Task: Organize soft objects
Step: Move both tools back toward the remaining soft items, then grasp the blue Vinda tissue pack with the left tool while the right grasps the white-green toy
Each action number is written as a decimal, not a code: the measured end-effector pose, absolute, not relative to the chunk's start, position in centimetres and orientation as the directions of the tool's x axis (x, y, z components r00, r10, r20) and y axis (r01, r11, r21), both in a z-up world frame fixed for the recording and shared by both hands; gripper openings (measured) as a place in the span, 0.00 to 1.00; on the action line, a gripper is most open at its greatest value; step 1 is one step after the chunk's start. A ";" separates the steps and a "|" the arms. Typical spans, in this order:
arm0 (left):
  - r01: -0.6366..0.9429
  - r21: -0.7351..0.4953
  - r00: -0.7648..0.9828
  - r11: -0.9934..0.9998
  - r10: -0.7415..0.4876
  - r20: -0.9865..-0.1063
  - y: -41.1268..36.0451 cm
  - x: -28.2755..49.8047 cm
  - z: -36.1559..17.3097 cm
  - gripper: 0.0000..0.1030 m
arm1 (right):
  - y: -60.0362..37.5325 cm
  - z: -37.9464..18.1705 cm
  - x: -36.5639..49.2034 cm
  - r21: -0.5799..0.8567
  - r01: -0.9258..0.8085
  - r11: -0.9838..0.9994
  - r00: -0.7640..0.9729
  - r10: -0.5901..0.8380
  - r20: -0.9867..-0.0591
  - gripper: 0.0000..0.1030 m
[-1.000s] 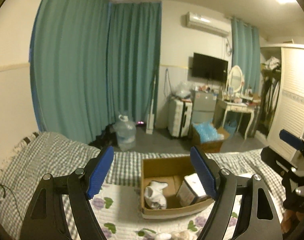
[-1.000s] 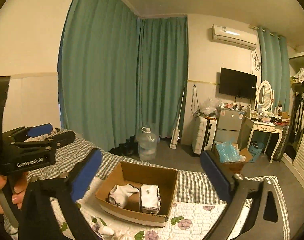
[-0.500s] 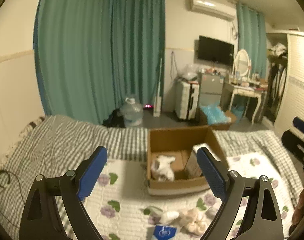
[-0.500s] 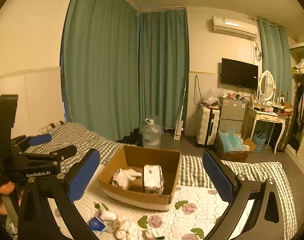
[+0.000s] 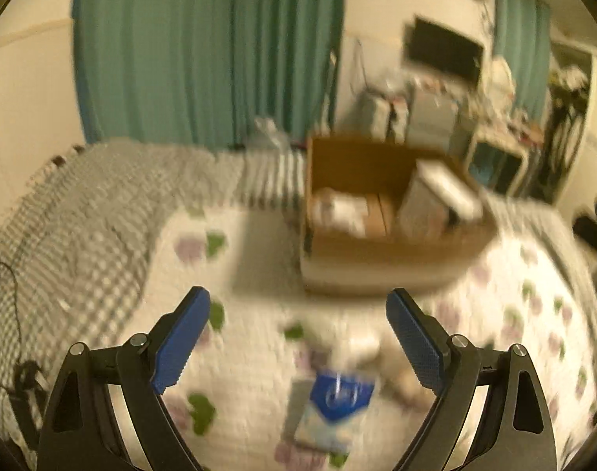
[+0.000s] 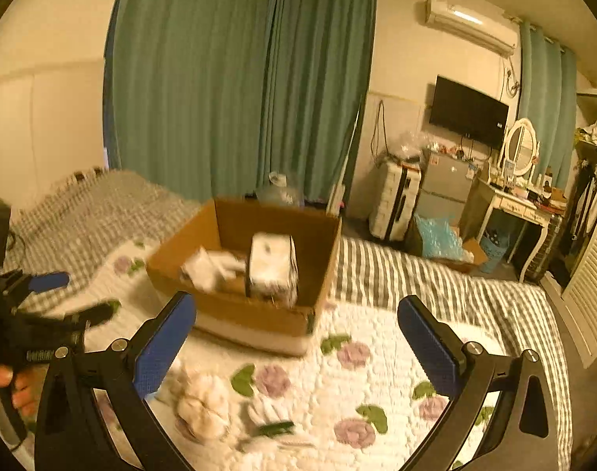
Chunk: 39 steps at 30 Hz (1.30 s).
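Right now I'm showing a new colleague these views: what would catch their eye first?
Probably the open cardboard box mid-bed, with a white packet standing inside. Nearer, a pale soft bundle lies on the flowered quilt. The open left hand-held gripper hovers over a blurred blue-and-white pack.

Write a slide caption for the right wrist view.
Open right gripper above cream soft bundle on floral quilt, brown cardboard box behind.

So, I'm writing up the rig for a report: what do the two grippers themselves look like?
Both match. The left gripper and the right gripper have matte black frames with triangular cut-outs and silver pivot screws. Each finger carries a flat blue textured pad. The right wrist view also shows small white lettering, too blurred to read, on the left gripper's body, and bare fingertips gripping it. No sleeves visible.
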<state>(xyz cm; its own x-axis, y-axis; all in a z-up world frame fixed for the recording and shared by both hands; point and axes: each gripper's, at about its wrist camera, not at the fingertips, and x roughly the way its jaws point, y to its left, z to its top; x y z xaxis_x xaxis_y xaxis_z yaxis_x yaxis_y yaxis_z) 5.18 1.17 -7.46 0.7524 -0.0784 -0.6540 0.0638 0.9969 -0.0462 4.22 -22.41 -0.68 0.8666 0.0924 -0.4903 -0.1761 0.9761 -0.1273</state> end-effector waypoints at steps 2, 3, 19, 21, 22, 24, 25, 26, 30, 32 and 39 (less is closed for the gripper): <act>0.096 -0.013 0.706 0.995 -0.077 -0.704 0.6 4.8 -9.7 0.90 | -23.0 -2.3 4.8 -0.111 -0.205 0.972 0.834 0.115 -0.540 1.00; 0.104 0.000 0.695 0.995 -0.073 -0.715 0.5 4.7 -10.4 0.90 | -23.0 -2.8 5.0 -0.109 -0.209 0.972 0.824 0.115 -0.554 1.00; 0.208 0.060 0.533 0.976 -0.061 -0.844 -1.6 4.1 -17.7 0.90 | -24.3 -14.2 7.8 -0.060 -0.248 0.967 0.632 0.115 -0.767 1.00; 0.201 0.054 0.527 0.978 -0.062 -0.847 -1.5 4.3 -18.0 0.89 | -24.7 -15.5 8.0 -0.037 -0.236 0.971 0.595 0.115 -0.795 1.00; 0.199 0.035 0.523 0.979 -0.076 -0.849 -1.4 4.6 -18.0 0.88 | -24.8 -16.0 8.0 -0.026 -0.236 0.971 0.581 0.120 -0.805 1.00; 0.202 0.012 0.519 0.979 -0.097 -0.849 -1.2 4.9 -18.0 0.71 | -24.8 -16.9 7.7 0.013 -0.250 0.968 0.553 0.153 -0.819 0.98; 0.204 0.009 0.521 0.979 -0.100 -0.848 -1.1 5.0 -18.0 0.61 | -24.6 -17.1 7.6 0.021 -0.257 0.966 0.543 0.162 -0.824 0.92; 0.206 0.019 0.520 0.978 -0.093 -0.849 -1.2 5.0 -18.0 0.56 | -24.2 -17.5 7.4 0.017 -0.273 0.962 0.530 0.165 -0.832 0.88; 0.227 0.025 0.512 0.974 -0.098 -0.853 -1.2 4.7 -17.9 0.49 | -22.5 -17.6 6.5 -0.025 -0.324 0.946 0.520 0.156 -0.840 0.68; 0.239 0.035 0.518 0.970 -0.097 -0.850 -1.2 4.5 -17.7 0.49 | -22.2 -17.3 6.2 -0.018 -0.326 0.945 0.524 0.165 -0.836 0.62; 0.275 0.055 0.545 0.960 -0.108 -0.832 -0.3 3.2 -16.2 0.48 | -20.8 -15.6 4.5 -0.072 -0.345 0.936 0.563 0.145 -0.814 0.15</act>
